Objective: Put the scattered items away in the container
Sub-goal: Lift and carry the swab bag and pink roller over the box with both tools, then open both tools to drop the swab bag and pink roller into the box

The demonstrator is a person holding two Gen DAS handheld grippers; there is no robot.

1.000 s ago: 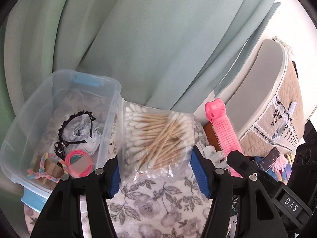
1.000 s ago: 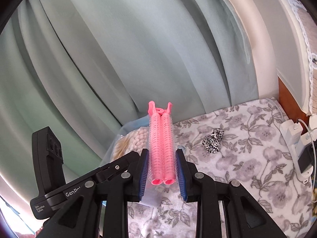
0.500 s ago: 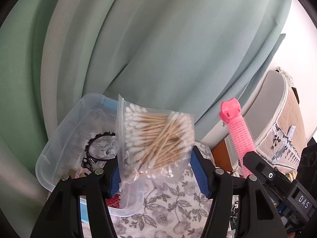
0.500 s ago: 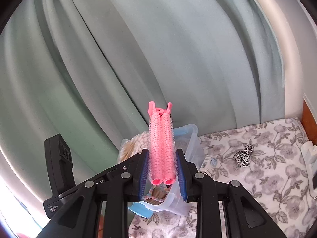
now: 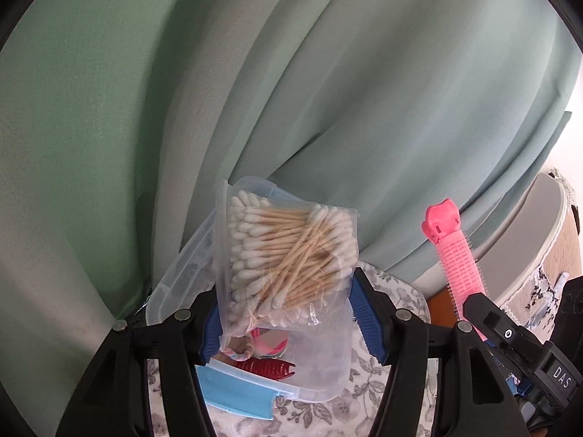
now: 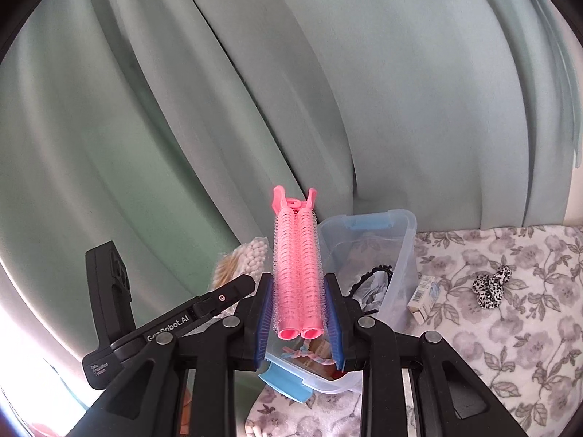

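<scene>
Over the clear bin (image 5: 320, 382), the left gripper (image 5: 286, 322) pinches a bag of swabs (image 5: 288, 255) between its blue pads, the bag standing up out of the jaws above the bin's open top. Beside the bin's near end, the right gripper (image 6: 298, 322) is pressed onto a pink roller clip (image 6: 297, 269), which points forward out of its fingers toward the green curtain (image 6: 182, 109). Inside the bin lie a red claw clip (image 5: 264, 367), pink hair ties (image 5: 271, 346), a braided cord (image 6: 302, 353) and a black headband (image 6: 371, 273). On the floral cloth (image 6: 492, 327) to the bin's right sit a small box (image 6: 424, 293), just beside its wall, and a leopard scrunchie (image 6: 490, 286) farther off.
</scene>
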